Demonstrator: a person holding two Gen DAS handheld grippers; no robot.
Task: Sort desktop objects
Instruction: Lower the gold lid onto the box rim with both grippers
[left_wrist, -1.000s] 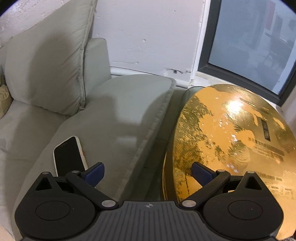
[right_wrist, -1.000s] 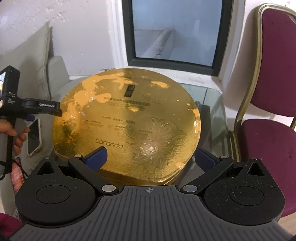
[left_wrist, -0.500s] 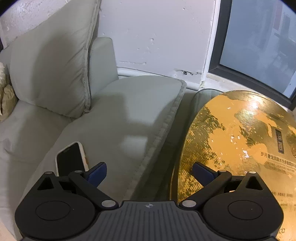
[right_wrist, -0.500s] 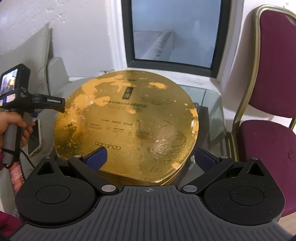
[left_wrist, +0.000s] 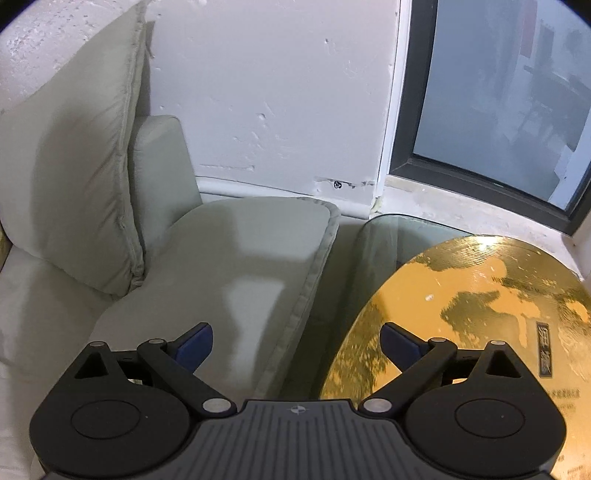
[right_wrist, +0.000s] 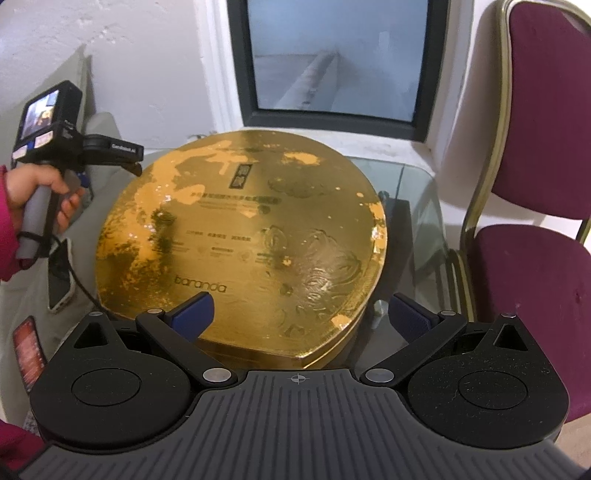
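The gold box (right_wrist: 240, 236) sits squarely on the glass worktop (right_wrist: 417, 206), untouched. Both the left gripper (left_wrist: 295, 341) and right gripper (right_wrist: 301, 314) hover with jaws open and empty, so this looks like the approach step. Next, the right needs to descend to the box's near edge.

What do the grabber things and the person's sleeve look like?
Each gripper, the left gripper and the right gripper, has a ribbed grey body, black arms with round discs and silver pivots, and blue finger pads. The sleeve is pink. A black cable hangs down.
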